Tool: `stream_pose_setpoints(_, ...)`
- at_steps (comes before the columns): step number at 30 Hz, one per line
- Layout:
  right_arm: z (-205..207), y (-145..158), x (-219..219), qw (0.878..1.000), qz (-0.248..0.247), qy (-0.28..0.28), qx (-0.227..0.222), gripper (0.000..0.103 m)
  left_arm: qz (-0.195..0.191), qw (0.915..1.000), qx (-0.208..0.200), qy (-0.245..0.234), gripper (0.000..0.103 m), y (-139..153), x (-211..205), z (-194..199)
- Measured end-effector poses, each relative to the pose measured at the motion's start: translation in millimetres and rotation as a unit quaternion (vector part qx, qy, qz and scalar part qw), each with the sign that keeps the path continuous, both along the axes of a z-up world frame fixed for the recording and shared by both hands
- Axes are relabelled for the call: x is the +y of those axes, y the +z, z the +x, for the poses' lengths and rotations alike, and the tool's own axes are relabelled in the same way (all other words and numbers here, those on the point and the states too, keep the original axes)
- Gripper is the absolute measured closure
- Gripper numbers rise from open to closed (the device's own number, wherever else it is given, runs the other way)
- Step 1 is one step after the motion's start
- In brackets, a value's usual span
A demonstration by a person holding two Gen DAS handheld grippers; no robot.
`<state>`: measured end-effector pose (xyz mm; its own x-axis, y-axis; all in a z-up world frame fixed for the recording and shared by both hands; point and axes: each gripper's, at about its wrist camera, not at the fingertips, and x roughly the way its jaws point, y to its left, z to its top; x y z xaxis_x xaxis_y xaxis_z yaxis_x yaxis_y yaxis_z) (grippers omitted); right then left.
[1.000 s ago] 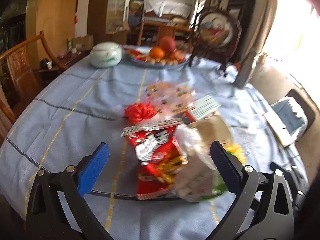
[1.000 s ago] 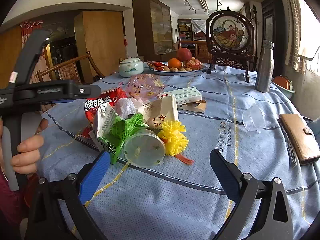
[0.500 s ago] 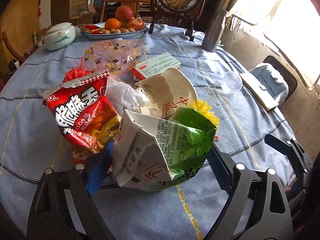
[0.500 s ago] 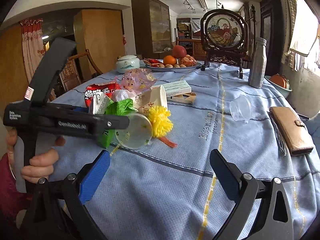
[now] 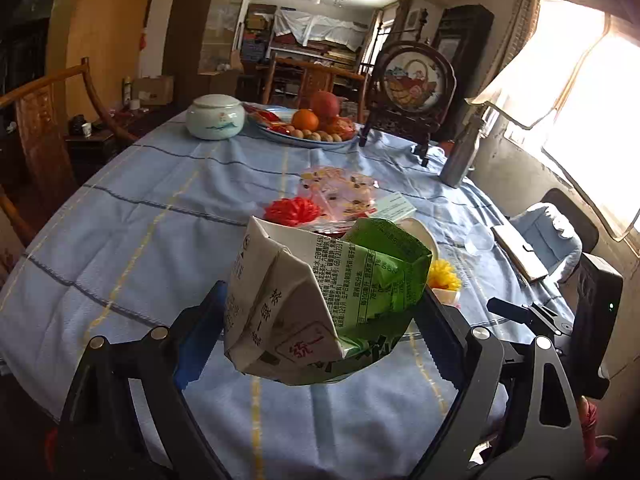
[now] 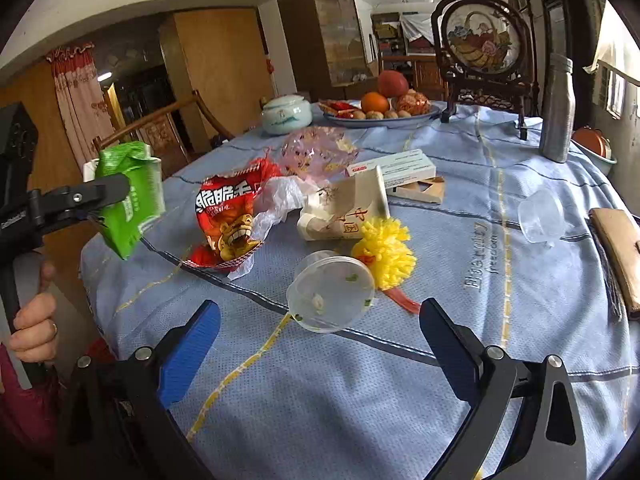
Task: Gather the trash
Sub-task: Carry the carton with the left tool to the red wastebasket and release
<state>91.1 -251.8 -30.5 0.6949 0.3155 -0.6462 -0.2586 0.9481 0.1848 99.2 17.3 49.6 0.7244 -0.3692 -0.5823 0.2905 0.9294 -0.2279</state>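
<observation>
My left gripper (image 5: 320, 312) is shut on a crumpled green and white drink carton (image 5: 328, 292) and holds it above the table. The right wrist view shows the carton (image 6: 132, 196) raised at the table's left edge. My right gripper (image 6: 316, 336) is open and empty, just in front of a clear plastic lid (image 6: 330, 290). On the blue tablecloth (image 6: 460, 320) lie a red snack bag (image 6: 228, 220), a white paper cup on its side (image 6: 344, 212), a yellow pompom (image 6: 386, 252), a clear patterned bag (image 6: 316, 152) and a white plastic wrap (image 6: 280, 200).
A medicine box (image 6: 396, 166), a small clear cup (image 6: 540, 216) and a tan wallet (image 6: 620, 248) lie to the right. A metal bottle (image 6: 558, 112), fruit plate (image 6: 380, 108), ceramic jar (image 6: 286, 114) and framed ornament (image 6: 482, 40) stand at the back. A red bow (image 5: 292, 210) shows beside the trash pile.
My left gripper closed on the green carton and lifted it up and to the left, off the trash pile. My right gripper moved closer to the clear lid and stayed open.
</observation>
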Motion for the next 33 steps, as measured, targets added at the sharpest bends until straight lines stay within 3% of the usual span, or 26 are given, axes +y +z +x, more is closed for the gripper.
stream_pose_setpoints(7, 39, -11, 5, 0.997, 0.013, -0.007, 0.072, 0.006, -0.014, 0.9990, 0.012, 0.041, 0.017, -16, 52, -12)
stream_pose_setpoints(9, 42, -14, 8, 0.997, 0.015, 0.002, 0.081, 0.020, -0.016, 0.9986, 0.012, 0.049, 0.017, -18, 63, -17)
stream_pose_setpoints(10, 41, -15, 9, 0.996, 0.015, 0.006, 0.083, 0.038, -0.015, 0.9984, 0.011, 0.054, 0.017, -18, 68, -21)
stream_pose_setpoints(11, 40, -15, 10, 0.996, 0.018, 0.008, 0.084, 0.044, -0.013, 0.9980, 0.009, 0.061, 0.017, -19, 74, -24)
stream_pose_setpoints(24, 0, 23, 47, 0.998, 0.031, 0.050, 0.018, 0.044, 0.014, 0.9836, 0.037, 0.176, 0.017, -37, 167, -85)
stream_pose_setpoints(33, -18, 53, 131, 0.990, 0.037, 0.139, 0.005, 0.044, 0.003, 0.9648, 0.097, 0.244, 0.017, -78, 249, -129)
